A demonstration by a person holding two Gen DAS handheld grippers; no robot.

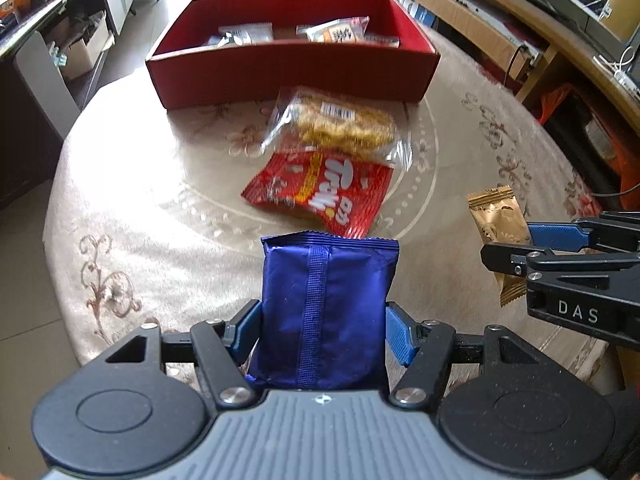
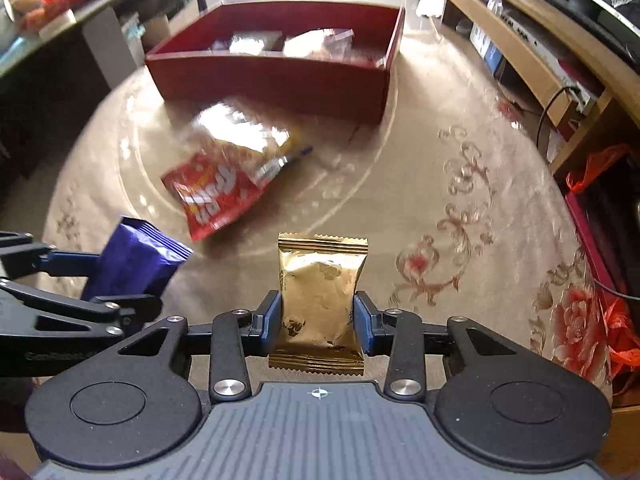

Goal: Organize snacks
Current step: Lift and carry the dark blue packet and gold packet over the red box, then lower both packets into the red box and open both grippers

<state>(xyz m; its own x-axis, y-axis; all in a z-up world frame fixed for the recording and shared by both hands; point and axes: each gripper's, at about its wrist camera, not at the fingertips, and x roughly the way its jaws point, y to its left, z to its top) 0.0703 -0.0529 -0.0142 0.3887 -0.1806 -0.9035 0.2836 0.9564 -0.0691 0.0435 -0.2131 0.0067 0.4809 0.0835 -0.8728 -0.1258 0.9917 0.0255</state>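
On the round table with the beige floral cloth: one open red rectangular cardboard box at the far side, several small wrapped snacks inside — blurred, can't count them. Two packets lie loose on the cloth just in front of the box: one clear plastic bag of golden fried snacks and one red foil snack packet with white lettering, the clear bag overlapping the red packet's far edge.

Left gripper — blue pads clamped on both sides of one glossy dark-blue foil pouch, held off the cloth. Right gripper — blue pads pinching one gold foil sachet with crimped ends, sides squeezed inward.

So four packets outside the box: two gripped, two loose.

View differences: left wrist view shows the blue pouch's back seam and a barcode on the clear bag; right wrist view is blurrier on the loose packets, but shows red roses printed on the cloth's right edge.
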